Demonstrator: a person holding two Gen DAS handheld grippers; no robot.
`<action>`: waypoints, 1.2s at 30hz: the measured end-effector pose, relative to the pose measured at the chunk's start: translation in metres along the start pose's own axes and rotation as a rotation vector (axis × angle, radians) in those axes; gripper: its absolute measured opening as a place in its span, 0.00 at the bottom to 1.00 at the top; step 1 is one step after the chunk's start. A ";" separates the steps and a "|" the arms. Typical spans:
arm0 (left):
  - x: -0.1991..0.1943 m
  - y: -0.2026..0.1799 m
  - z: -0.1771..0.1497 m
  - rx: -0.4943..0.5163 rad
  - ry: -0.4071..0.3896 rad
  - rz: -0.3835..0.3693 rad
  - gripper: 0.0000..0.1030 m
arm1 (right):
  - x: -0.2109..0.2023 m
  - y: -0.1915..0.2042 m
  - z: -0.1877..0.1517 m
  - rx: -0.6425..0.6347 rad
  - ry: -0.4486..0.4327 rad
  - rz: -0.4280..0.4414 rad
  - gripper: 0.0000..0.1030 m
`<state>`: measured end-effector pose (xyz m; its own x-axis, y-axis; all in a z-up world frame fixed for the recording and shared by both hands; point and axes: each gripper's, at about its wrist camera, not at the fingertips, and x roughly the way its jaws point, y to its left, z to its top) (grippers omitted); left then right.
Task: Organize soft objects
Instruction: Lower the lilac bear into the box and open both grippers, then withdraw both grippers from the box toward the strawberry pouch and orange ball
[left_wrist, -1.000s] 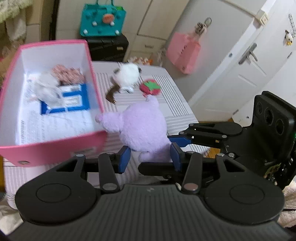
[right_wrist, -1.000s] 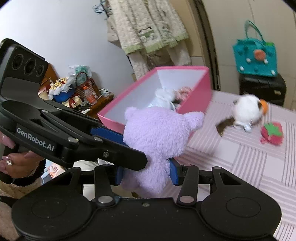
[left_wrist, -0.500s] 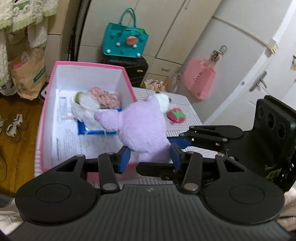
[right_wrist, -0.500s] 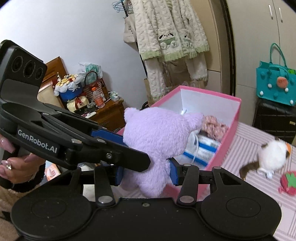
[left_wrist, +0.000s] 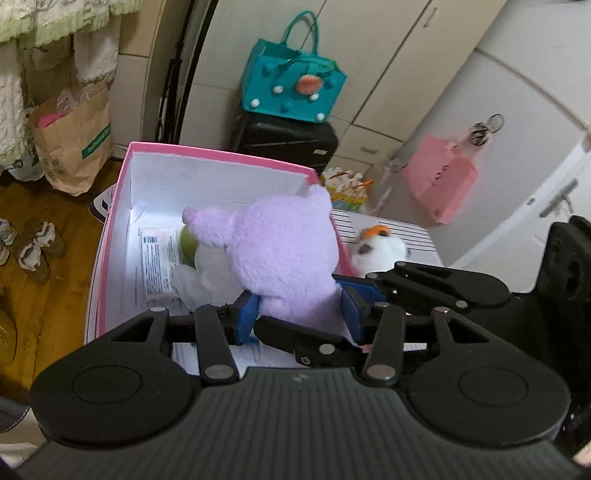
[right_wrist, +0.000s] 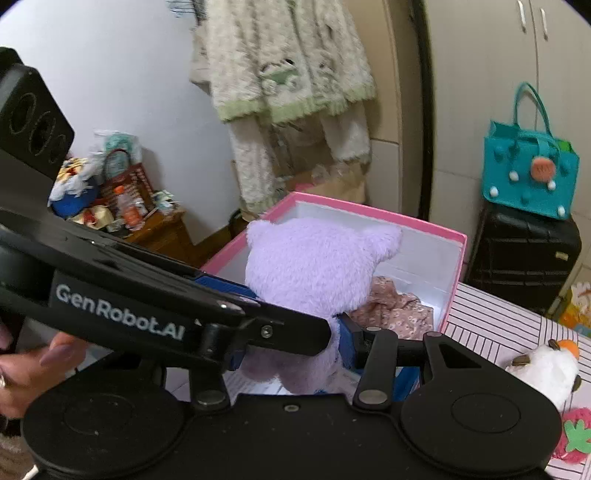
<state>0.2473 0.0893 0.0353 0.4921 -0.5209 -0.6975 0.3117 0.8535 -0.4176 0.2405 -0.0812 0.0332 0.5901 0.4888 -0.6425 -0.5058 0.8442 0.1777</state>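
A purple plush toy (left_wrist: 280, 251) (right_wrist: 310, 266) hangs over the open pink box (left_wrist: 221, 153) (right_wrist: 369, 212), held from two sides. My left gripper (left_wrist: 299, 314) is shut on its lower body, blue pads pressed into the fur. My right gripper (right_wrist: 291, 350) is shut on the same toy, crossing the left one. Inside the box lie a floral pink cloth (right_wrist: 395, 310), a white soft item (left_wrist: 207, 266) and printed paper (left_wrist: 155, 258). A white plush with an orange patch (left_wrist: 380, 247) (right_wrist: 543, 369) and a red strawberry toy (right_wrist: 572, 439) lie on the striped table beside the box.
A teal bag (left_wrist: 295, 85) sits on a black suitcase (left_wrist: 288, 144) behind the table. A pink bag (left_wrist: 439, 181) hangs on the door. A paper bag (left_wrist: 74, 144) and shoes (left_wrist: 37, 251) stand on the wooden floor left. A person's hand (right_wrist: 22, 369) holds the left gripper.
Both grippers have carried the purple plush leftward from the striped table, past the box's wall, to above the box's inside. The grip on it is unchanged.
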 end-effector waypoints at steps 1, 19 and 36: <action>0.006 0.003 0.003 -0.002 0.008 0.002 0.45 | 0.006 -0.003 0.002 0.011 0.010 -0.005 0.52; 0.070 0.031 0.029 -0.088 0.130 -0.010 0.38 | 0.044 -0.018 0.011 -0.079 0.121 -0.192 0.59; 0.029 -0.001 0.010 0.107 0.057 0.127 0.43 | -0.019 -0.012 -0.015 -0.075 0.056 -0.069 0.59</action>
<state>0.2694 0.0730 0.0210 0.4868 -0.4051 -0.7739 0.3363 0.9046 -0.2619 0.2264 -0.1040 0.0318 0.5901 0.4149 -0.6925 -0.5122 0.8555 0.0762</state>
